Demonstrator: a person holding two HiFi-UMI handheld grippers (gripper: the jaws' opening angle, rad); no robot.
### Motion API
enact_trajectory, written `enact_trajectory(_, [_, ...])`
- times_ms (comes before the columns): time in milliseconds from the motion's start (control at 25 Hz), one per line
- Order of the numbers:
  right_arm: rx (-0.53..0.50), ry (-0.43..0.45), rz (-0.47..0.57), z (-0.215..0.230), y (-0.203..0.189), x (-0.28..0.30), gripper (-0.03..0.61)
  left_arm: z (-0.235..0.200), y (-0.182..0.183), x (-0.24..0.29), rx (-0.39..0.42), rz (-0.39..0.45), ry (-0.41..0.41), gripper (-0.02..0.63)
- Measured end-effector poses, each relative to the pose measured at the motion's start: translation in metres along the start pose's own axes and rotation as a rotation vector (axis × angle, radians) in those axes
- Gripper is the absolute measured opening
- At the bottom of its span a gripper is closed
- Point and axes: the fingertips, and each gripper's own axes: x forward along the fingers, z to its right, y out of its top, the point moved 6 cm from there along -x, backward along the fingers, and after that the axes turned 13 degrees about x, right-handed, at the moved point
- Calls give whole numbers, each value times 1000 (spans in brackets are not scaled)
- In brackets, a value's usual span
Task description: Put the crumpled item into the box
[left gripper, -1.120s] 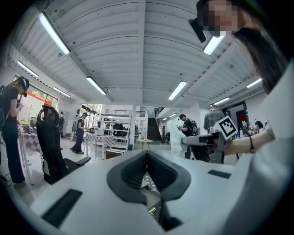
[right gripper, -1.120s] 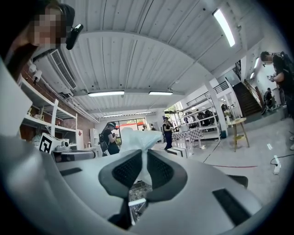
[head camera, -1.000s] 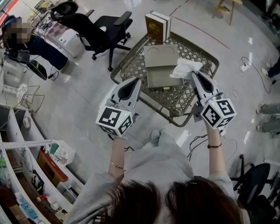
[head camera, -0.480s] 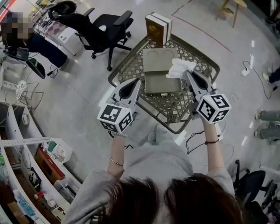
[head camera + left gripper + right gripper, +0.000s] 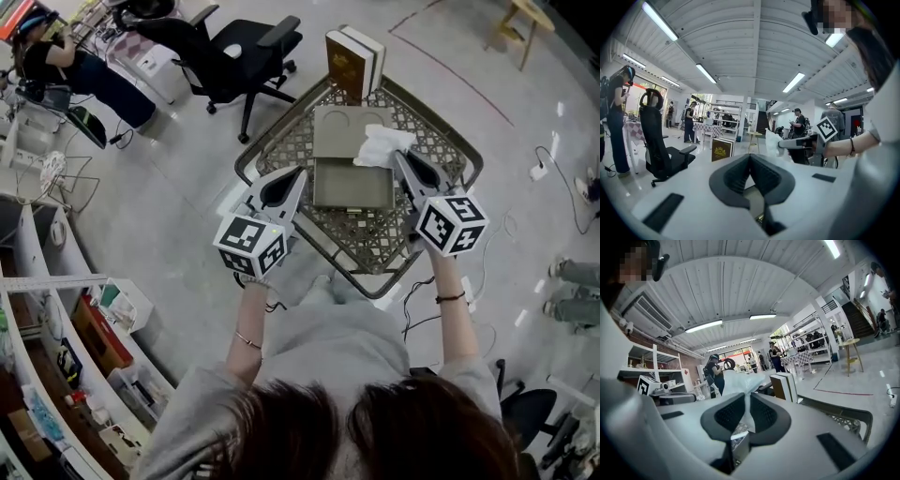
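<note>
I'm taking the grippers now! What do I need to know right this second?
Right gripper: shut on the crumpled white paper, held at the far right side of the open grey box in the head view.
Left gripper: shut, empty, near the box's left side.
Box: on the metal lattice table, lid open.
Done: paper picked up.
Left: lower it into the box, then open the jaws.

We wear a grey short-sleeved top (image 5: 328, 347), and our hair (image 5: 375, 436) is dark. A thin bracelet (image 5: 247, 341) circles our left wrist, a dark band (image 5: 450, 299) our right. Our left tongs (image 5: 298, 173) and right tongs (image 5: 401, 157) have smooth white shells, dark ribbed pads (image 5: 736, 176), and a cube (image 5: 249, 246) each, printed with black-and-white square markers.
</note>
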Motion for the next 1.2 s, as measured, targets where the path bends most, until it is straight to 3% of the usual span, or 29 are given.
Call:
enact_trajectory(480, [52,-31,-122,24,-26,53,52,-22,-38,36,-65,-81,-56,18])
enact_trajectory(1200, [208,-80,-380,69,-111,114,52,-34,-125,73,-238,-246,-152,17])
